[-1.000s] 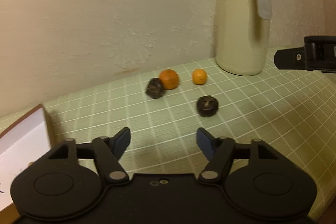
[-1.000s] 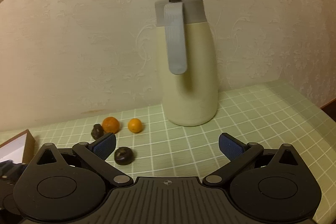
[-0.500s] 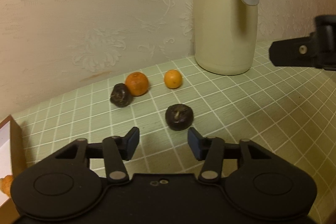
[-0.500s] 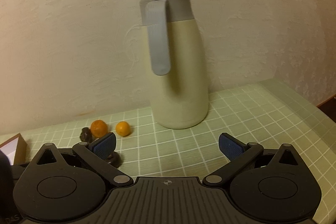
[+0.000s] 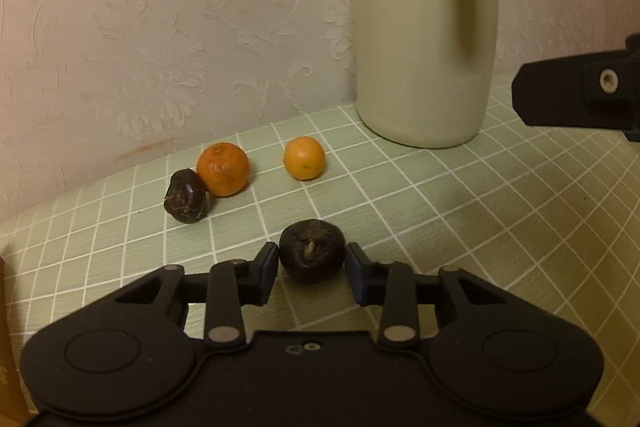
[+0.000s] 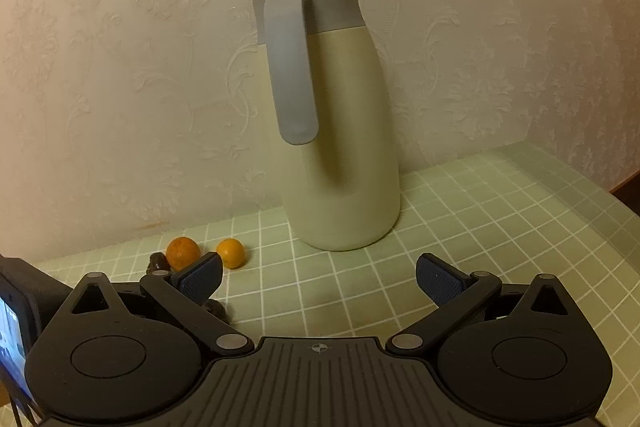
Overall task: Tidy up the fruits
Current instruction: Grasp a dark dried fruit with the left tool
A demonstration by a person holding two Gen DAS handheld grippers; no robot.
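Closing your left gripper point(image 5: 312, 259) around the near dark fruit point(image 5: 312, 251), you've three more waiting: dark one point(image 5: 186, 197), big orange point(image 5: 223, 169), small orange point(image 5: 304, 158). Right gripper point(image 6: 318, 277) gapes, empty.

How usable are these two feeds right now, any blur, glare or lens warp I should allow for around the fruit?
Left wrist view: dim, warm light, no glare; the dark fruit between the closing left gripper fingers is sharp, with soft shadows on the checked cloth. The jug is cropped at the top. Right wrist view: fisheye bends the wallpaper and table edge; the oranges are small but clear.
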